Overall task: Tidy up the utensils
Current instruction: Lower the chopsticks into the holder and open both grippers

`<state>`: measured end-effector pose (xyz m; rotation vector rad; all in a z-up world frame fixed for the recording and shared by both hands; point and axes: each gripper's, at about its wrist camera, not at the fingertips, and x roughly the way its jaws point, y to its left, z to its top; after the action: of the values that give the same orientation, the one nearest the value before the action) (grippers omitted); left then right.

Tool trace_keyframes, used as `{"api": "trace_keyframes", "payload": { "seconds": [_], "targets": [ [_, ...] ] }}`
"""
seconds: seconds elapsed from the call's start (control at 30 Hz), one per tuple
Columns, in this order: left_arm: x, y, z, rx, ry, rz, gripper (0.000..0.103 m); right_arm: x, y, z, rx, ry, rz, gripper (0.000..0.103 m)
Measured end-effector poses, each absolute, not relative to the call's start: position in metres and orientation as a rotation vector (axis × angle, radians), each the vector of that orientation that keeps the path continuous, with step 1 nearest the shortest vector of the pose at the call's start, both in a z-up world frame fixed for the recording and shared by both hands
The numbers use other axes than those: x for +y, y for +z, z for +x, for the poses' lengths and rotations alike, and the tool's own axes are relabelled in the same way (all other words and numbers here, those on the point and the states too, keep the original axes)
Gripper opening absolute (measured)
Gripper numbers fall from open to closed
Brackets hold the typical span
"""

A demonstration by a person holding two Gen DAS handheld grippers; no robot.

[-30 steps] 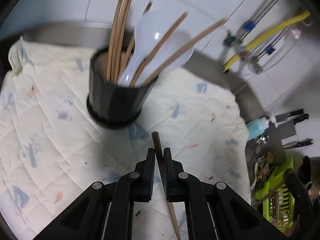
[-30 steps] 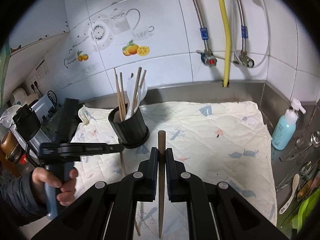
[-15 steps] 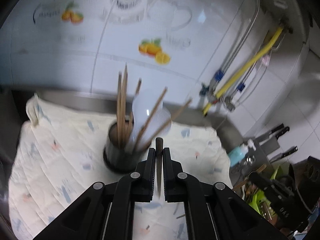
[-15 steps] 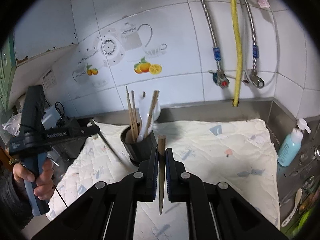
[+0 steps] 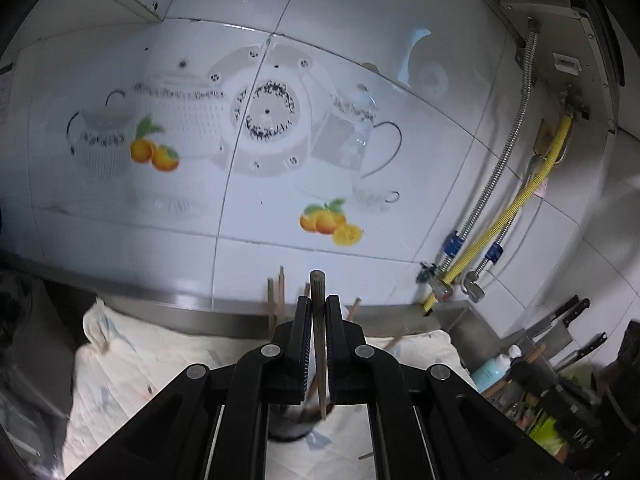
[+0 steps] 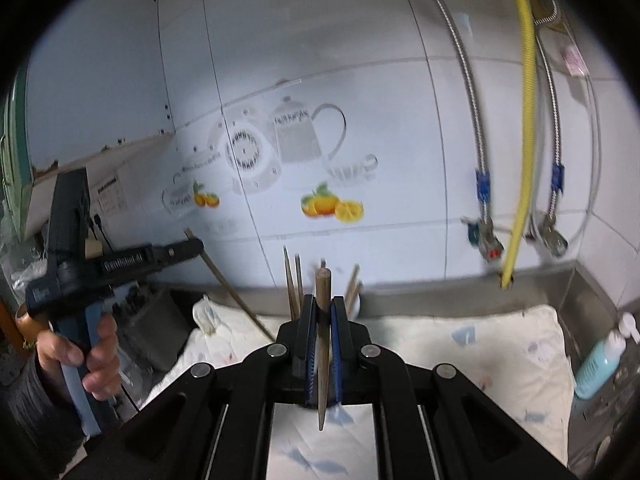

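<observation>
**Both chopsticks held upright, holder straight below**

Already each tool is clamped on one chopstick. The left gripper is closed narrow on a dark chopstick, whose long axis stands near vertical between the pads, blunt end up and thin end pointing down. Directly beneath that lower end, seen through the gap in the tool's frame, sits the dark utensil holder on the pale quilted cloth; the tip seems to reach its mouth, though blur makes this hard to judge.

The right gripper is likewise closed on a lighter wooden chopstick, upright too, its point hanging over the cloth in front of the holder, which here is mostly hidden behind the jaws. Only the tops of the stored chopsticks rise beside it.

So the holder lies down and slightly ahead of both tools. By my reading the left is nearer and better lined up, needing little more than a straight drop.
</observation>
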<state>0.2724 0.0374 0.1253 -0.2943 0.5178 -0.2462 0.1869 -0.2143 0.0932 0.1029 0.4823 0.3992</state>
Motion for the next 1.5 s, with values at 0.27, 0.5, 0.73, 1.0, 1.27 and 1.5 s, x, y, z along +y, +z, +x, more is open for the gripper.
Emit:
{"api": "trace_keyframes", "payload": {
  "seconds": [0.27, 0.5, 0.73, 1.0, 1.27, 1.5],
  "targets": [
    [0.054, 0.113, 0.296, 0.516, -0.222, -0.286, 0.007, -0.191, 0.107, 0.214, 0.434, 0.392, 0.12, 0.009],
    [0.065, 0.127, 0.309, 0.498, -0.257, -0.284, 0.006, -0.177, 0.102, 0.234, 0.435, 0.369, 0.118, 0.009],
    [0.068, 0.114, 0.32, 0.532, -0.252, -0.288, 0.006, -0.166, 0.076, 0.252, 0.499, 0.363, 0.099, 0.009],
    [0.052, 0.081, 0.335, 0.637, -0.259, -0.217, 0.006, -0.159, 0.035, 0.266, 0.62, 0.364, 0.094, 0.009],
    [0.041, 0.052, 0.349, 0.71, -0.25, -0.191, 0.006, -0.16, 0.019, 0.267, 0.685, 0.373, 0.097, 0.01],
    [0.041, 0.043, 0.352, 0.721, -0.224, -0.189, 0.008, -0.167, 0.024, 0.258, 0.666, 0.364, 0.092, 0.03]
  ]
}}
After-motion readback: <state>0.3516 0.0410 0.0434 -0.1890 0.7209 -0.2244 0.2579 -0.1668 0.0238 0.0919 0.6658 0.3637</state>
